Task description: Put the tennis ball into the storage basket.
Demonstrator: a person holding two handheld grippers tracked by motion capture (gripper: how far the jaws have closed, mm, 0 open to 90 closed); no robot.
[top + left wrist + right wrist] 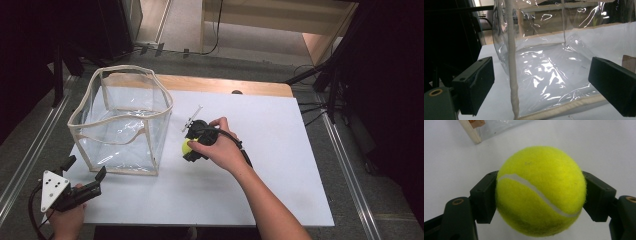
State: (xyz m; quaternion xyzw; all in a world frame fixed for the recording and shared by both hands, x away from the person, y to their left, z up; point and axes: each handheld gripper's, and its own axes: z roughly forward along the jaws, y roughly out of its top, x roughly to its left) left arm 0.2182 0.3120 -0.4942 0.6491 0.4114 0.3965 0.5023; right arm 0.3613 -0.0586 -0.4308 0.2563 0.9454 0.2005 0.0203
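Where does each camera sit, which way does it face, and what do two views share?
High view: above the person's side, facing forward and down on the white table; both forearms and claws show.
Left gripper view: rides the left claw, facing the clear bag; its open jaws show.
Right gripper view: rides the right claw, facing down at the tabletop; its jaws clamp the tennis ball.
Shared: the bag appears in the high view and the left gripper view.

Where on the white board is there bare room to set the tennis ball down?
Bare board spreads right of the right gripper holding the tennis ball, out to the far edge, and along the near edge between the forearms. It is crowded on the left, around the clear bag and the left gripper.
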